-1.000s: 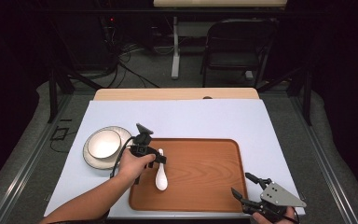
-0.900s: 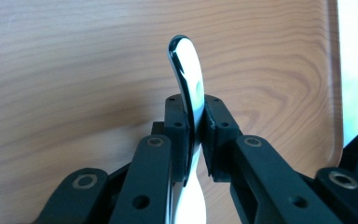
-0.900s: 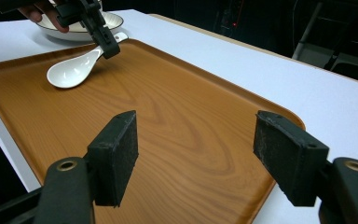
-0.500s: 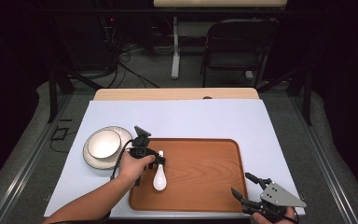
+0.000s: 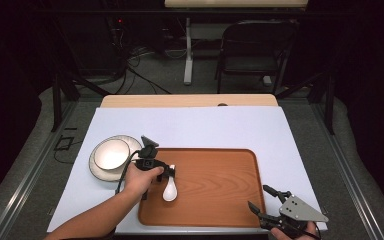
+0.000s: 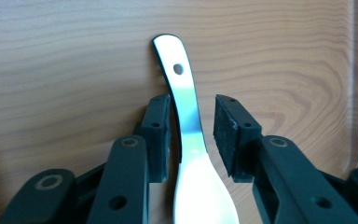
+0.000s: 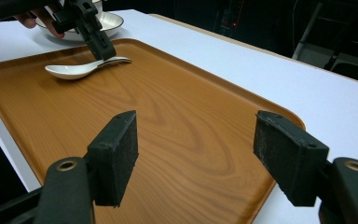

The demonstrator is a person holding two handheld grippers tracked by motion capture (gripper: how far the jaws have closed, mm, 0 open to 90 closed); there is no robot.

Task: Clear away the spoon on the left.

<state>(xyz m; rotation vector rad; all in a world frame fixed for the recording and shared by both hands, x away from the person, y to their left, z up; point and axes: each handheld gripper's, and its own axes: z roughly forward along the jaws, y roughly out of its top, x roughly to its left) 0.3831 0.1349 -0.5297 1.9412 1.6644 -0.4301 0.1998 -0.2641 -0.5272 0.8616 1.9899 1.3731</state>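
A white ceramic spoon [image 5: 170,190] lies on the wooden tray [image 5: 215,185], near its left end. My left gripper [image 5: 168,170] points down over the spoon's handle [image 6: 186,93]. Its jaws have just been opening and now stand apart on either side of the handle, with a clear gap at the right pad [image 6: 228,135]. In the right gripper view the spoon [image 7: 74,70] rests flat on the tray [image 7: 168,116] below the left gripper [image 7: 100,49]. My right gripper [image 5: 259,197] hovers open at the tray's near right corner, its jaws [image 7: 196,154] with nothing between them.
A white bowl on a plate [image 5: 111,154] stands on the white table cover just left of the tray, close to the left hand. A dark chair [image 5: 252,47] and table legs stand beyond the far edge.
The left hand has shifted slightly and its jaws have parted from the spoon's handle, leaving the spoon lying on the tray. The right gripper has not moved.
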